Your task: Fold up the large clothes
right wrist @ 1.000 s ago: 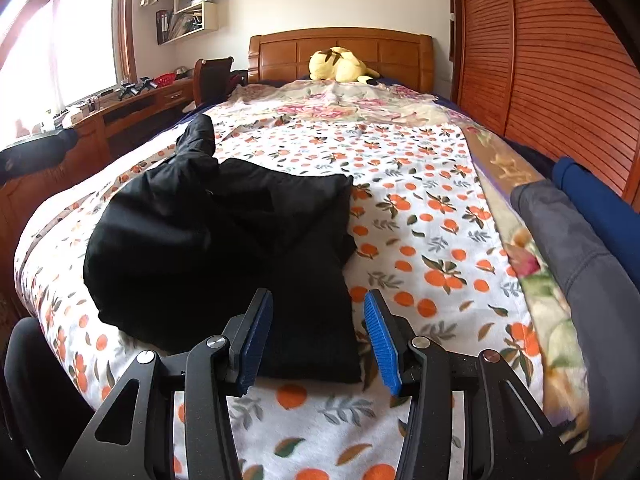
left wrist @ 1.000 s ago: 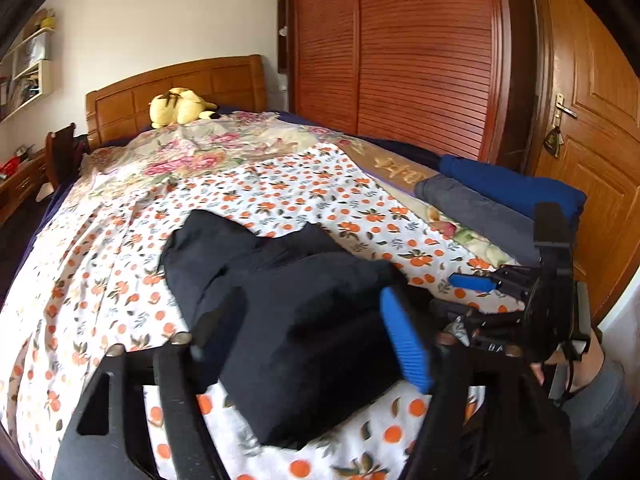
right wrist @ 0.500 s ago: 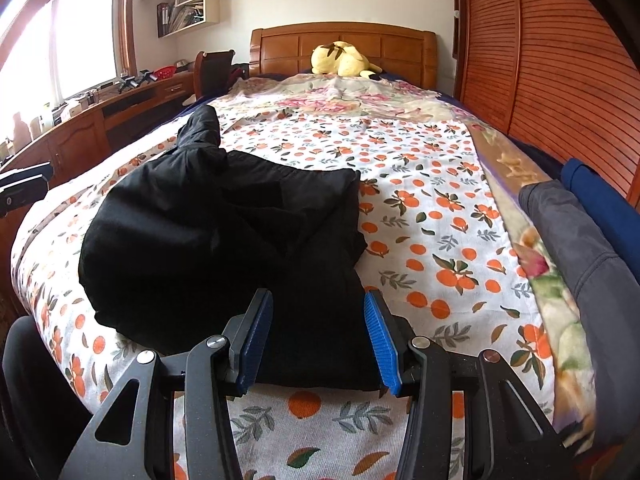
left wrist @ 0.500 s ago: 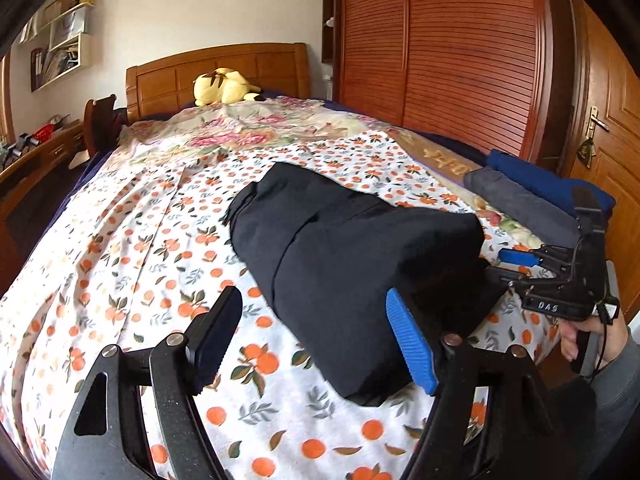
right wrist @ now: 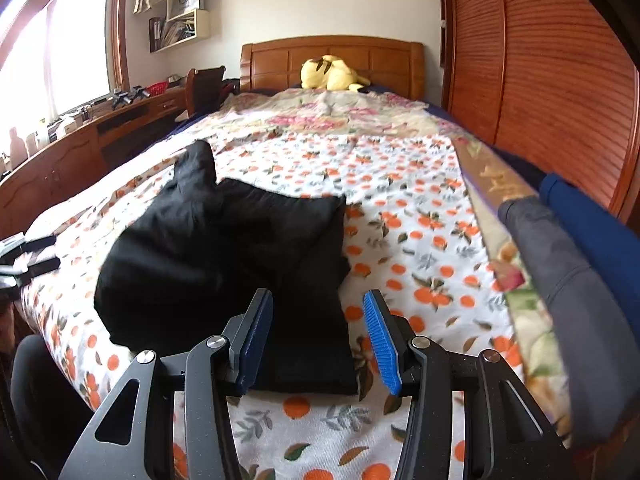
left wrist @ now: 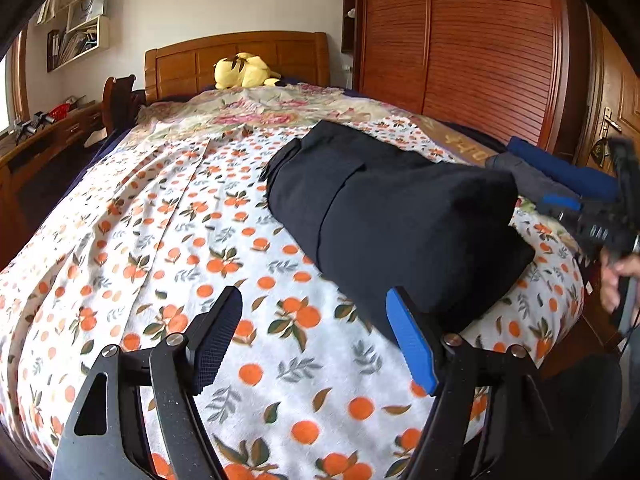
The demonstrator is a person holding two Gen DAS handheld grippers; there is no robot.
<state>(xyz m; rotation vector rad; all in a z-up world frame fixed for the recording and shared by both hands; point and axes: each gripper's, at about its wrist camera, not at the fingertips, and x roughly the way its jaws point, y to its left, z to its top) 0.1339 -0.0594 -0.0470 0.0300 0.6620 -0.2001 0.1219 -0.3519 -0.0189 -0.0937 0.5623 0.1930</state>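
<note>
1. Black fabric, a large garment (left wrist: 400,224) folded into a thick bundle, lies on the orange-print bedspread (left wrist: 160,240) near the foot of the bed; we see it too in the right wrist view (right wrist: 224,256), one end sticking up toward the headboard.
2. Our left gripper (left wrist: 316,344) hovers over the bedspread with its fingers (left wrist: 412,340) spread wide and holding nothing; the blue pad sits just beside the near edge of the garment.
3. Our right gripper (right wrist: 320,344) also has its fingers (right wrist: 380,344) wide apart and empty, the near corner of the garment lying between and below them. Whether they touch the cloth we cannot tell.
4. In the left wrist view the right gripper (left wrist: 592,216) appears blurred at the far right, beyond the garment, held by a hand (left wrist: 618,280).
5. Along the wardrobe side of the bed lie a grey folded garment (right wrist: 568,280) and a blue folded garment (right wrist: 592,224), side by side and touching.
6. A yellow plush toy (right wrist: 332,74) rests against the wooden headboard (right wrist: 280,60).
7. A wooden bench (right wrist: 60,160) with small clutter runs along the window side.
</note>
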